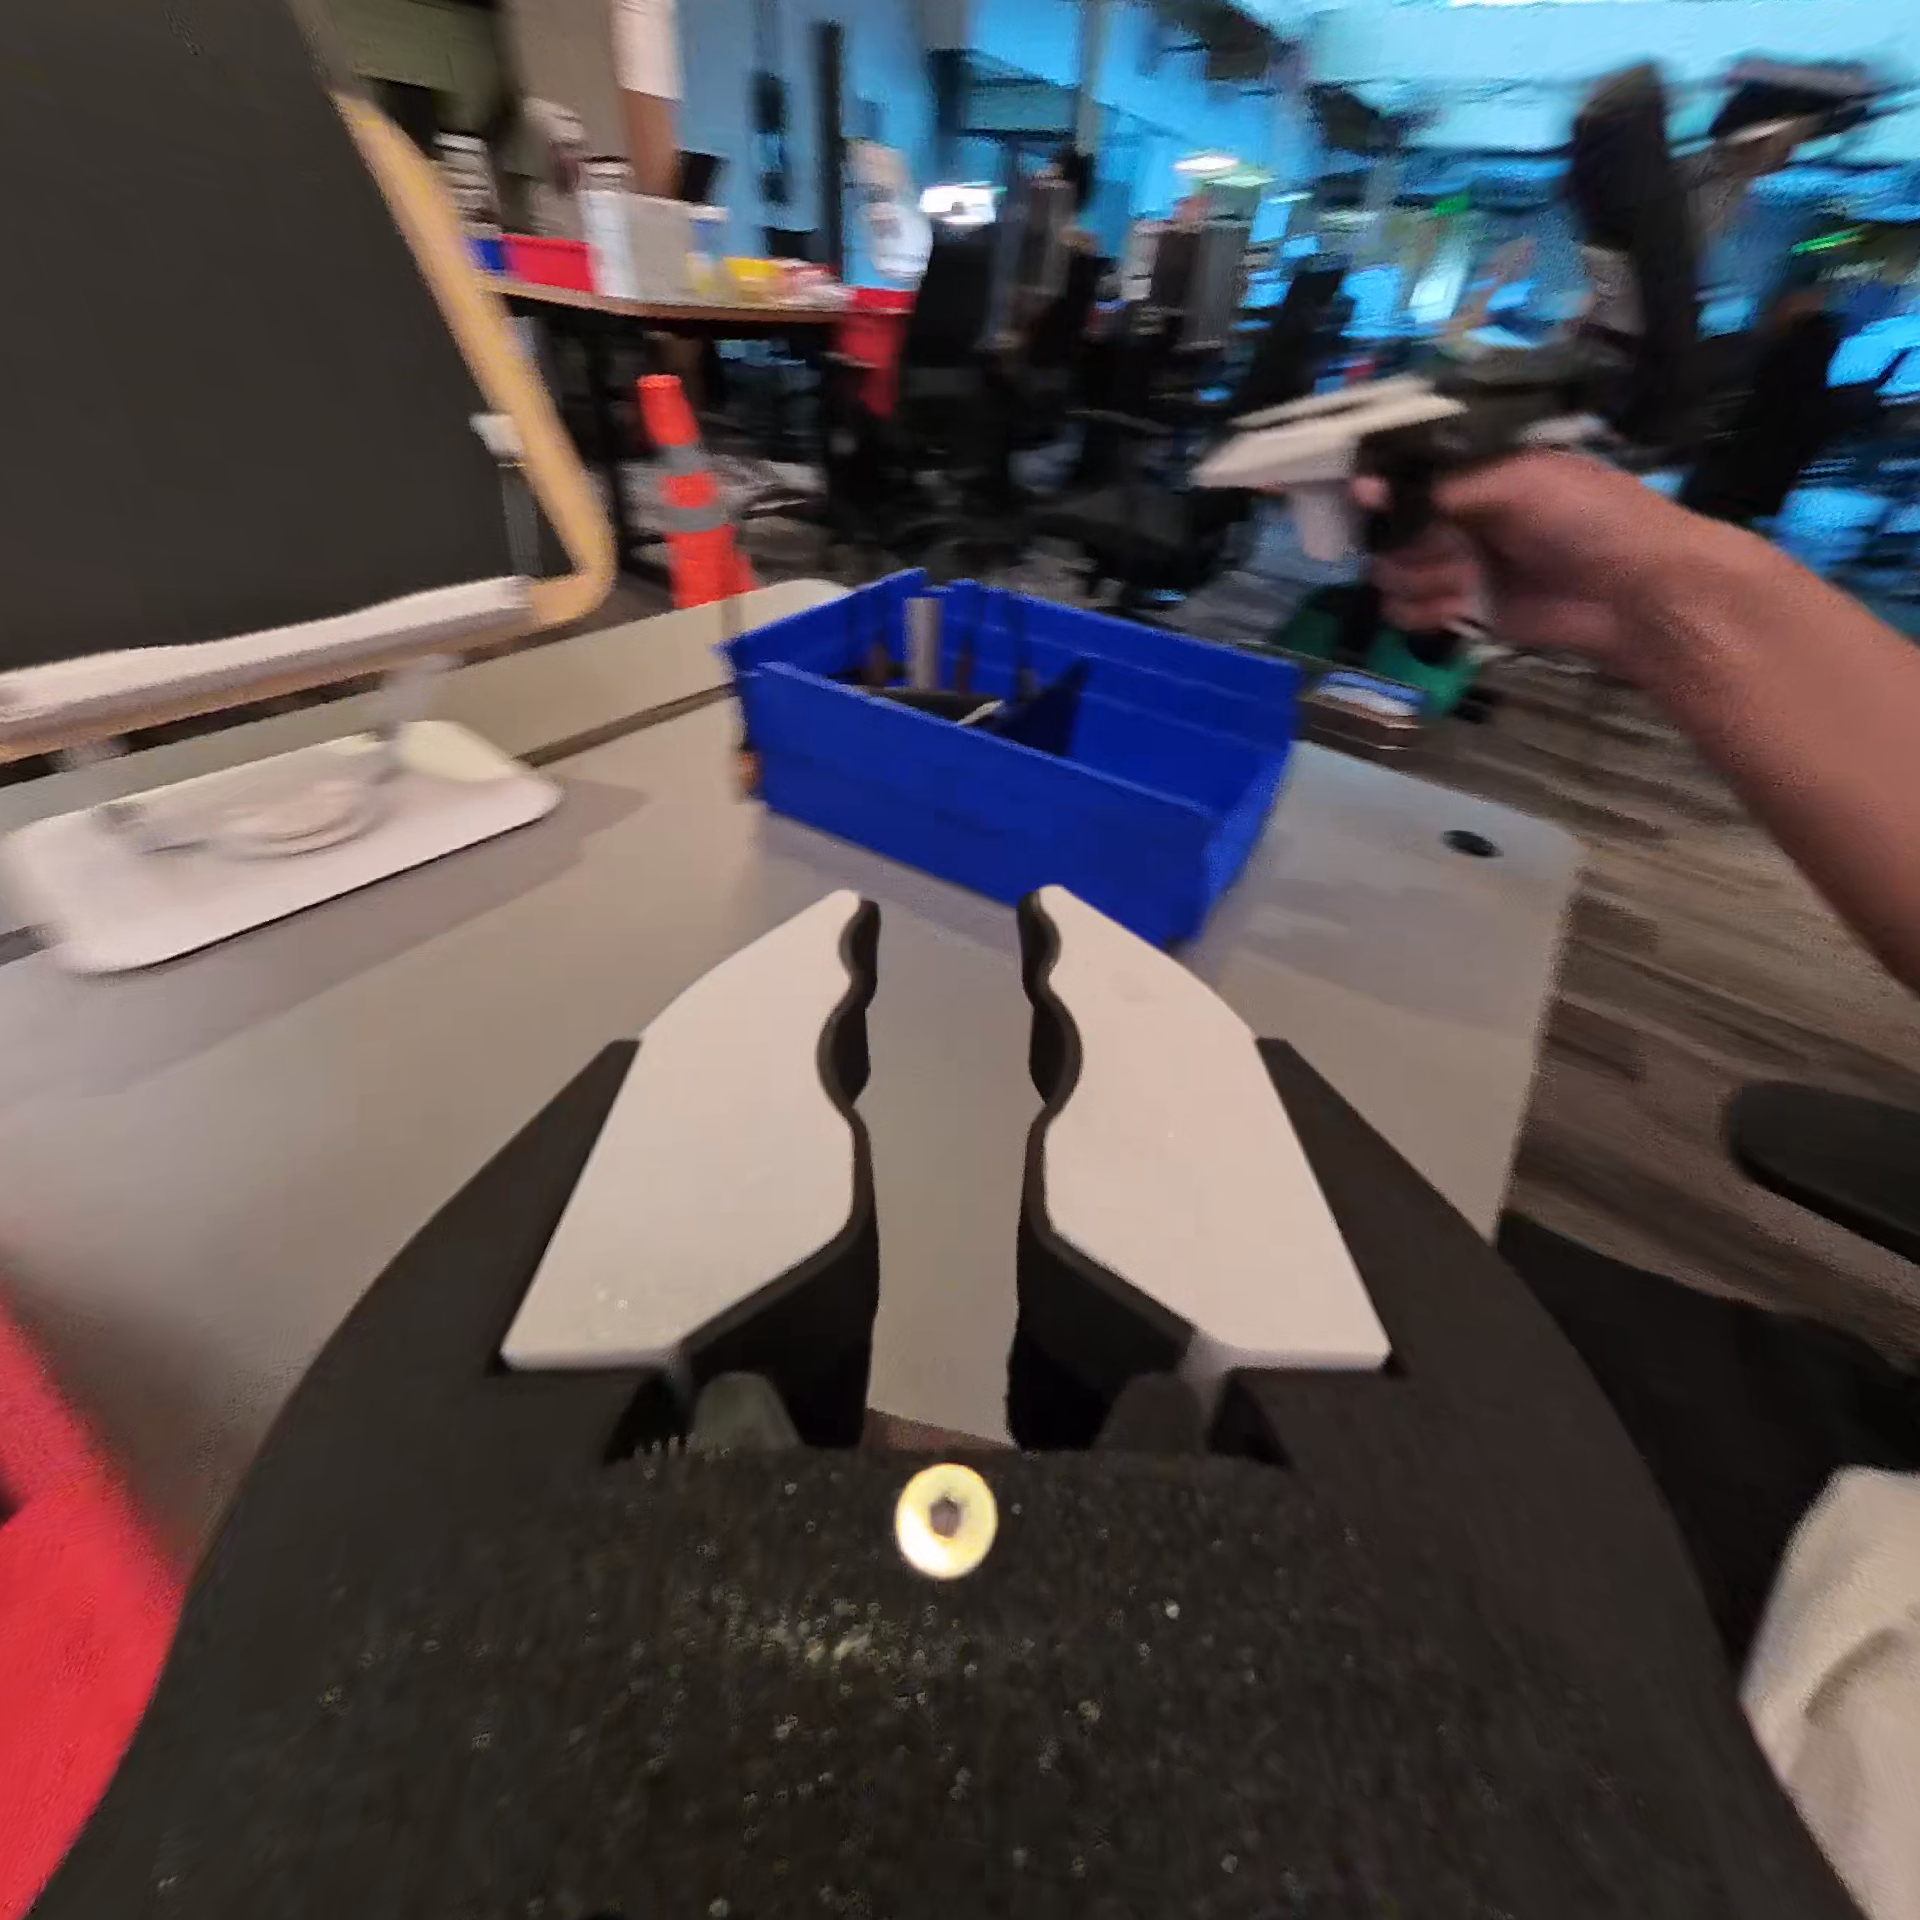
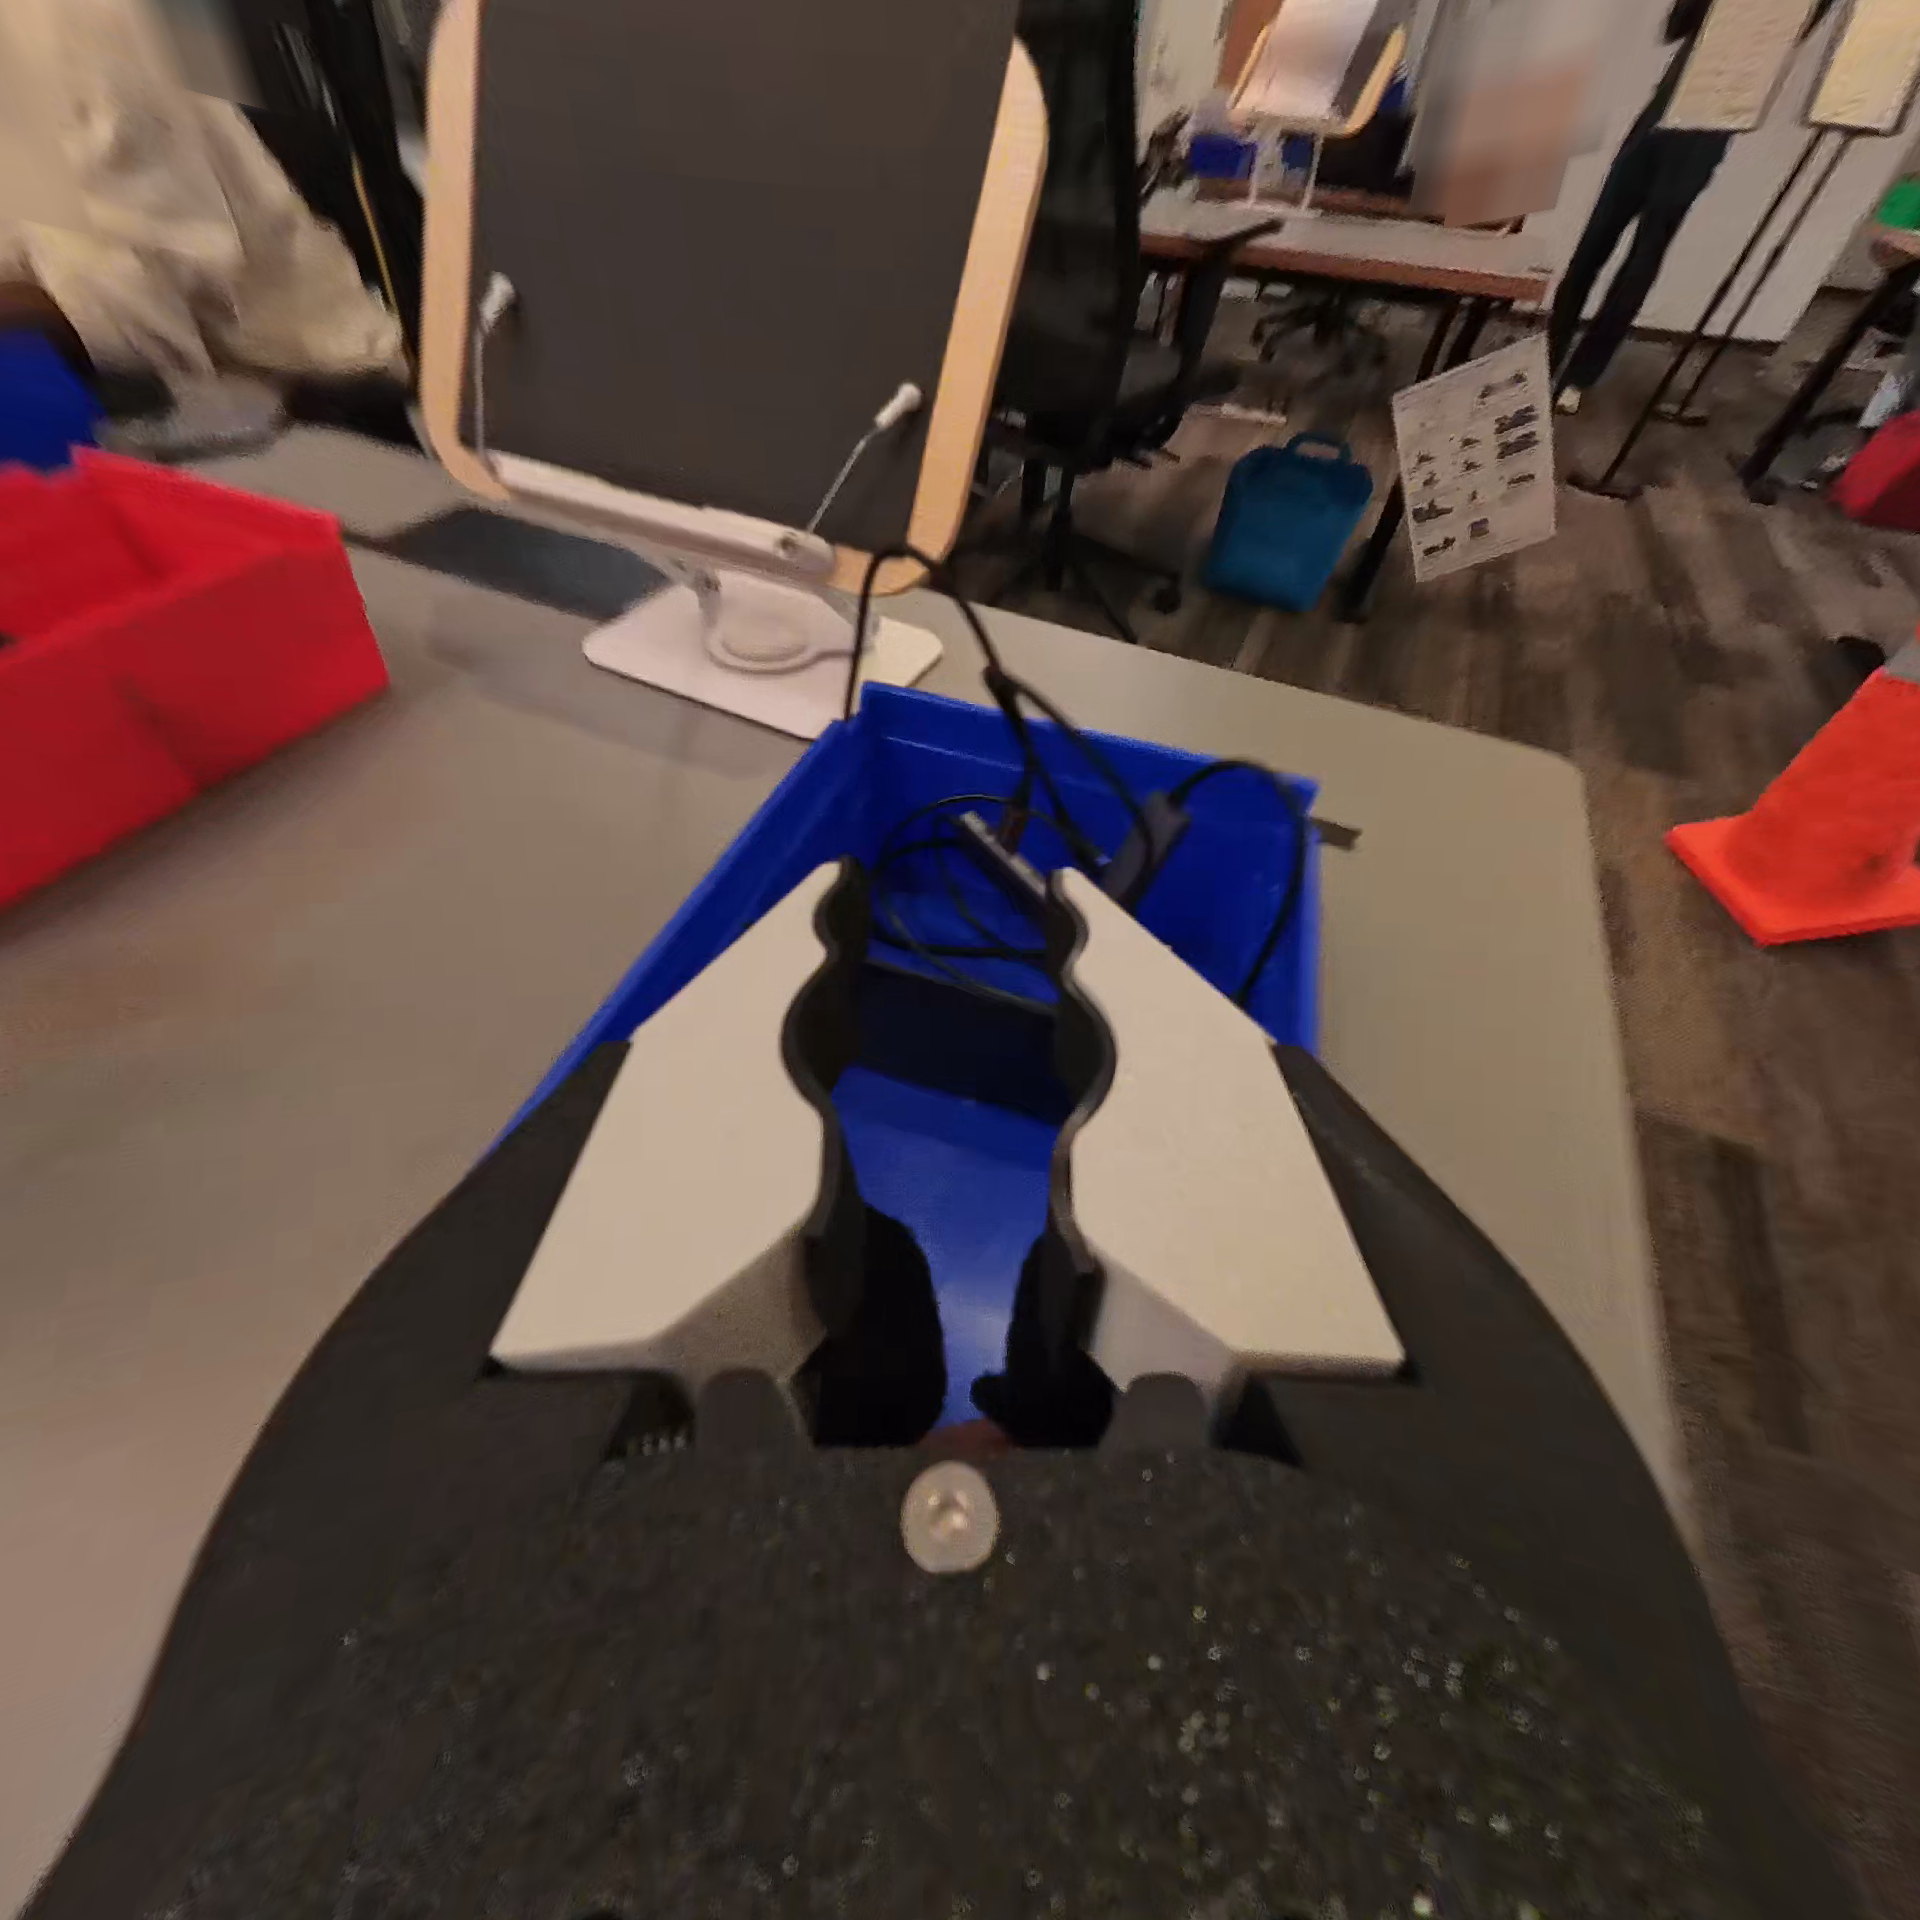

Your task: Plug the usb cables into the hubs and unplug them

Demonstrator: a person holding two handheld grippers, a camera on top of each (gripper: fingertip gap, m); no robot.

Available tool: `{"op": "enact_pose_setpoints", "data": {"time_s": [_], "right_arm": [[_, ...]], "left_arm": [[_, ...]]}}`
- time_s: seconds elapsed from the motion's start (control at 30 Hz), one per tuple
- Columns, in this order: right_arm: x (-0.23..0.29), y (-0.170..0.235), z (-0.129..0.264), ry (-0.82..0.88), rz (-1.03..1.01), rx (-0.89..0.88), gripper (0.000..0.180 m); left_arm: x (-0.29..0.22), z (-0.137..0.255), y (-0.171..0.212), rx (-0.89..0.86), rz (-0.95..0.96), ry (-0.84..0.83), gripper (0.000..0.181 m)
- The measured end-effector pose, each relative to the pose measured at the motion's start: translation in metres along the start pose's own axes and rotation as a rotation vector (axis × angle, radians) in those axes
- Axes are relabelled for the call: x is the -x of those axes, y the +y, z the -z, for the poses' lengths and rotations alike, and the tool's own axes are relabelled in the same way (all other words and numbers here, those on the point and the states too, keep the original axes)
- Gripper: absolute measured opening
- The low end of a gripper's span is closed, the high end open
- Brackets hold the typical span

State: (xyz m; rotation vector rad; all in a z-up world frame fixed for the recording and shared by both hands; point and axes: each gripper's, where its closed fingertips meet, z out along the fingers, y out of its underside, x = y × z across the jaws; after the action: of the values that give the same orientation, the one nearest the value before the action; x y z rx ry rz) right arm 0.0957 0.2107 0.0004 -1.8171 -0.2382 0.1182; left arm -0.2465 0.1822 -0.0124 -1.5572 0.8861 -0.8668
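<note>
Cables (image 2: 940,883) and a hub (image 2: 1003,854) lie in the blue bin (image 2: 1273,883) on my table (image 2: 416,987), at twelve o'clock beyond my right tool (image 2: 951,899); its jaws gape empty. My left tool (image 1: 948,925) is spread empty too, bin ahead at twelve.

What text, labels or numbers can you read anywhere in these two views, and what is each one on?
Nothing is legible in either view.
Printed sheet propped up on the floor: small pictures and print, too small and blurred to read.
Pale board on a stand at top right: blurred, unreadable.
Blue bin and red bin: no readable marking shows.
</note>
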Motion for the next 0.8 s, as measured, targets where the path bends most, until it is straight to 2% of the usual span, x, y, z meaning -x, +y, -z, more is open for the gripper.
{"op": "enact_pose_setpoints", "data": {"time_s": [0.1, 0.2, 0.27, 0.37, 0.53, 0.7, 0.8], "right_arm": [[0.033, 0.049, 0.003, 0.031, -0.122, -0.016, 0.035], [0.050, 0.100, 0.013, 0.156, -0.155, -0.013, 0.031], [0.063, 0.112, 0.021, 0.188, -0.138, -0.043, 0.028], [0.075, 0.118, 0.023, 0.172, -0.085, -0.001, 0.028], [0.067, 0.120, 0.018, 0.172, -0.097, 0.005, 0.028], [0.053, 0.126, 0.015, 0.164, -0.170, 0.024, 0.029], [0.046, 0.127, 0.014, 0.188, -0.156, 0.034, 0.029]], "left_arm": [[0.033, 0.048, 0.015, -0.007, 0.036, -0.258, 0.026], [0.066, 0.094, 0.058, -0.025, 0.132, -0.473, 0.025], [0.086, 0.117, 0.087, -0.005, 0.165, -0.562, 0.024], [0.108, 0.132, 0.094, 0.013, 0.210, -0.585, 0.022], [0.141, 0.146, 0.098, 0.043, 0.131, -0.662, 0.022], [0.145, 0.147, 0.098, -0.007, 0.228, -0.631, 0.022], [0.144, 0.142, 0.101, 0.017, 0.211, -0.627, 0.022]]}}
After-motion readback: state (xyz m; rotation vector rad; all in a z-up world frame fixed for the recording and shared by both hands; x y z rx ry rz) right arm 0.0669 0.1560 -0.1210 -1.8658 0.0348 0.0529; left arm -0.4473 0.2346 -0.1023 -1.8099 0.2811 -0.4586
